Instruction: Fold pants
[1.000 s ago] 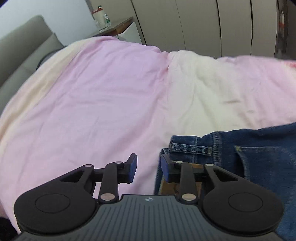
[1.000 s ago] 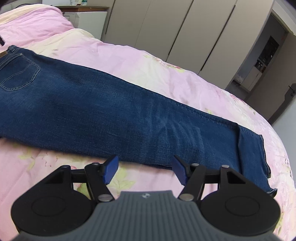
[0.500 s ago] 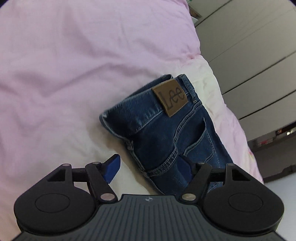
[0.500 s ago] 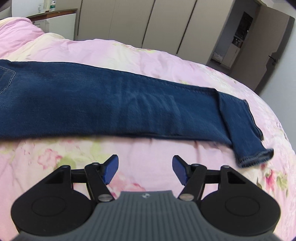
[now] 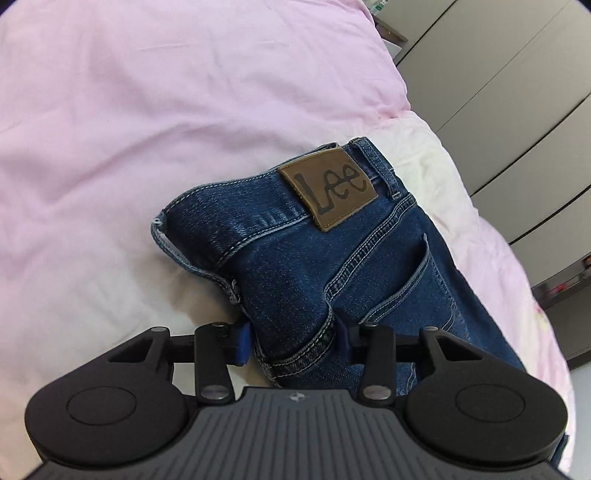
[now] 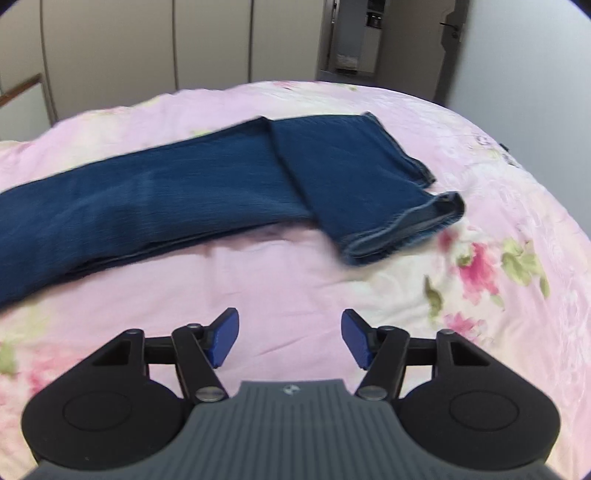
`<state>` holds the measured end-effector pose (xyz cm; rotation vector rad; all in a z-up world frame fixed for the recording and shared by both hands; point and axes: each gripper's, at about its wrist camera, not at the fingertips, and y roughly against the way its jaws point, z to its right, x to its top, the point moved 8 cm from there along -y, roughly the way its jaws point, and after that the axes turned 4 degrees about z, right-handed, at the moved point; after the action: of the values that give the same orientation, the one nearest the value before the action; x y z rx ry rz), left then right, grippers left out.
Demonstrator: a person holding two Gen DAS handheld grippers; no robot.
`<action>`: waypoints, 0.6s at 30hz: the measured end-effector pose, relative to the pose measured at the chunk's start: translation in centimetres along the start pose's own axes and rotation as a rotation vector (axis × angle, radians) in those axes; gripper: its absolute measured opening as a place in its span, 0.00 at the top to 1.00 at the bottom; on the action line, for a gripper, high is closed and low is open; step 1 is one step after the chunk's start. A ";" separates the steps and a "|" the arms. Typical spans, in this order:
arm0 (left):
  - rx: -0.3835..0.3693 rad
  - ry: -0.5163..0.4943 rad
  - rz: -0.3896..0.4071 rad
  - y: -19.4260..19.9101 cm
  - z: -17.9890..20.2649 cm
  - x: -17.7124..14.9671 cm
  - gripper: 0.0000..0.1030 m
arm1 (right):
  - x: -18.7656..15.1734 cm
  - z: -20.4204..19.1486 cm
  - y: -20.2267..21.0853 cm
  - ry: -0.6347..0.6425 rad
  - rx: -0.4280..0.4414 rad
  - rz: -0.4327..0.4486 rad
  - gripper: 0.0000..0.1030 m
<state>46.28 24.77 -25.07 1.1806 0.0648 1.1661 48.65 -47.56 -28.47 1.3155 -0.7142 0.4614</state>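
Blue jeans (image 5: 332, 266) lie folded lengthwise on a pink bedspread (image 5: 110, 129), their brown leather patch (image 5: 328, 186) facing up at the waist. My left gripper (image 5: 293, 338) straddles the near edge of the waist end; its jaws are closing and the blue pads touch a ridge of denim on both sides. In the right wrist view the leg (image 6: 147, 199) runs from the left to the hem (image 6: 402, 229), whose end part is bent over at an angle. My right gripper (image 6: 288, 339) hovers over bare bedspread short of the hem, jaws closing a little with nothing between them.
The flowered pink cover (image 6: 480, 273) spreads out around the hem. Pale wardrobe doors (image 6: 147, 44) line the far side of the bed, with an open doorway (image 6: 354, 37) to their right. A bedside cabinet corner (image 5: 391, 29) shows beyond the pillow end.
The left gripper rolled and dropped onto the waist end; its jaws spread wide, then closed around the denim edge. The right gripper slid along the leg toward the hem, which now lies nearer.
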 end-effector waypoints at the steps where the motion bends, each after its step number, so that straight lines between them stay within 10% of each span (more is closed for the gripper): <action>1: 0.013 -0.009 -0.002 -0.2 0.0 -0.1 0.53 | 0.2 0.7 -1.2 0.028 -0.023 -0.005 0.47; 6: 0.054 -0.063 0.006 -0.7 0.2 -0.5 0.53 | 2.7 4.3 -5.1 0.019 -0.111 0.047 0.32; 7: 0.061 -0.070 0.006 -0.7 0.3 -0.6 0.53 | 3.2 4.6 -5.5 0.014 -0.102 0.054 0.36; 10: 0.080 -0.084 -0.006 -0.8 0.5 -0.4 0.53 | 4.3 4.7 -6.6 0.087 -0.089 0.012 1.00; 18: 0.142 -0.146 -0.005 -1.4 1.1 -0.7 0.54 | 14.9 7.8 -5.3 0.270 -0.236 0.161 1.00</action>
<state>47.51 23.64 -25.99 1.3868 0.0401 1.0815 61.11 -57.57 -21.10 0.9566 -0.6288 0.6506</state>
